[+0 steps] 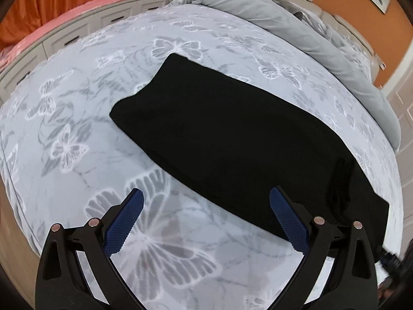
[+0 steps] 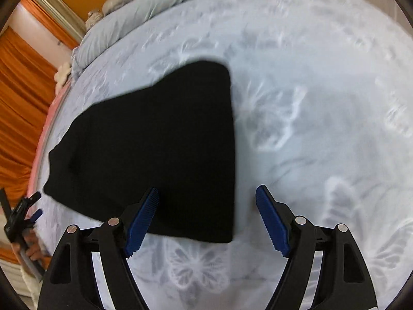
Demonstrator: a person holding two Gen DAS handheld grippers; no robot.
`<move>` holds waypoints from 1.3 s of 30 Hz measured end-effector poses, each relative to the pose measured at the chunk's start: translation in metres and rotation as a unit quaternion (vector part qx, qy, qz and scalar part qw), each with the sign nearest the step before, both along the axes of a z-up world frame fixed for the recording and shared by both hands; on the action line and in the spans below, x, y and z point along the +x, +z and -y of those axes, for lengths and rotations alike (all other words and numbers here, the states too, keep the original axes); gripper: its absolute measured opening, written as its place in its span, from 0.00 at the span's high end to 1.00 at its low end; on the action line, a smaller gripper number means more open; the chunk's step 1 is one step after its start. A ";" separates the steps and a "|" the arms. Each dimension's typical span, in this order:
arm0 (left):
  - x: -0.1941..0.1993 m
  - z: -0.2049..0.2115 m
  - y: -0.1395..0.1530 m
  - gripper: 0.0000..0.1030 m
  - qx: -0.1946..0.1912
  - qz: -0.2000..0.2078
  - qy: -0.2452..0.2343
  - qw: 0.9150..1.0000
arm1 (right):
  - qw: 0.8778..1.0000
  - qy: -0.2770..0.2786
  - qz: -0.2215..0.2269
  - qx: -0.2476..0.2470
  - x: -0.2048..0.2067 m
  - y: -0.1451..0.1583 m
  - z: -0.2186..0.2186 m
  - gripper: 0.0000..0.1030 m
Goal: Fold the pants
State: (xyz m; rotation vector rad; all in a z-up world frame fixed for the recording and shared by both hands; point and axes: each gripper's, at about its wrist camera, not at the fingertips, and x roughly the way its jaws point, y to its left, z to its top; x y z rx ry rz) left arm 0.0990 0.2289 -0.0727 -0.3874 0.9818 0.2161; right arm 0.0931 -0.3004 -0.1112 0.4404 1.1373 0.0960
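The black pants (image 1: 232,142) lie folded flat in a long band on the butterfly-print bed cover (image 1: 77,129). My left gripper (image 1: 206,196) is open and empty, above the cover just in front of the pants' near edge. In the right wrist view the pants (image 2: 155,149) lie left of centre. My right gripper (image 2: 206,193) is open and empty, above the pants' near right corner. The left gripper (image 2: 28,206) also shows at the far left edge of that view, held in a hand.
A rolled grey duvet (image 1: 296,25) lies along the head of the bed. White drawers (image 1: 77,31) with a pink top stand beyond the far side. Orange curtains (image 2: 23,90) hang at the left.
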 end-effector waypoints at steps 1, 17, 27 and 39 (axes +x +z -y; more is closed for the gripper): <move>0.000 0.001 0.000 0.07 -0.003 0.001 -0.002 1.000 | 1.000 0.006 -0.002 0.002 0.001 -0.006 -0.005 0.26; 0.005 0.065 0.013 0.07 0.004 0.018 -0.075 0.997 | 0.999 0.010 0.041 -0.017 -0.034 0.024 0.023 0.86; 0.003 0.087 0.009 0.07 0.032 0.011 -0.108 0.994 | 0.999 0.004 0.022 -0.044 -0.049 0.026 0.060 0.82; -0.001 0.123 0.013 0.07 0.041 0.020 -0.151 0.987 | 0.939 0.189 0.181 -0.224 -0.040 0.060 -0.141 0.41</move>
